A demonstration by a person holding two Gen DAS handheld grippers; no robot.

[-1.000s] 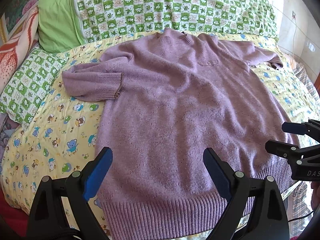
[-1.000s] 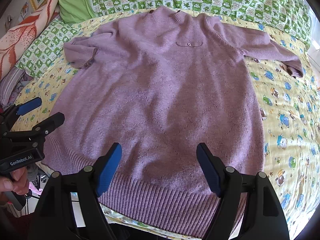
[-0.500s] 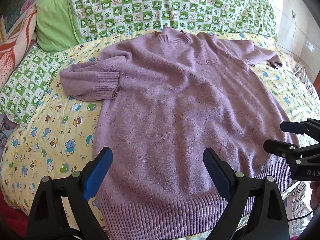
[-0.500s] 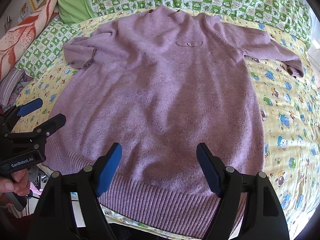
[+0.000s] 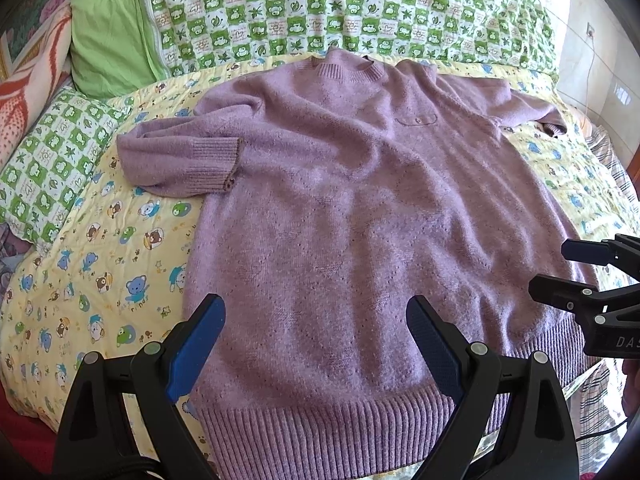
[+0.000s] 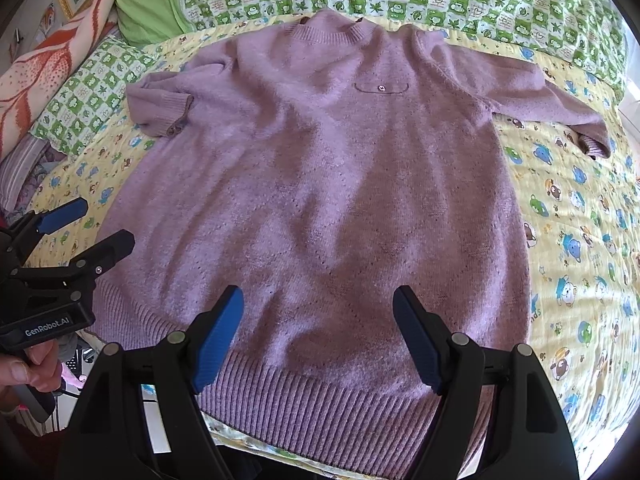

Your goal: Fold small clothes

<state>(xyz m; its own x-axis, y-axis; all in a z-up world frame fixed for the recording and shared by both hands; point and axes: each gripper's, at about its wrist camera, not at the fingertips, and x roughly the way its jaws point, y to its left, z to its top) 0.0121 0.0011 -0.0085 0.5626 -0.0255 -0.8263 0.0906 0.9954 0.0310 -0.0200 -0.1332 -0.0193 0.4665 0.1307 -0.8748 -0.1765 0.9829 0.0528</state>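
A lilac knit sweater lies flat and face up on the bed, collar far, ribbed hem near me. Its left sleeve is bent back toward the body; the right sleeve stretches out sideways. My left gripper hovers open above the hem's left part, nothing between its blue pads. My right gripper is open over the hem's middle, also holding nothing. Each gripper shows in the other's view: the right gripper by the hem's right corner, the left gripper by the left corner.
The bed carries a yellow cartoon-print quilt. Green checked pillows and a plain green pillow line the far side. A floral blanket lies at the left. A hand holds the left gripper's handle.
The left wrist view has shifted slightly, so the sweater sits a little lower and left in it. Both grippers stay open in place.
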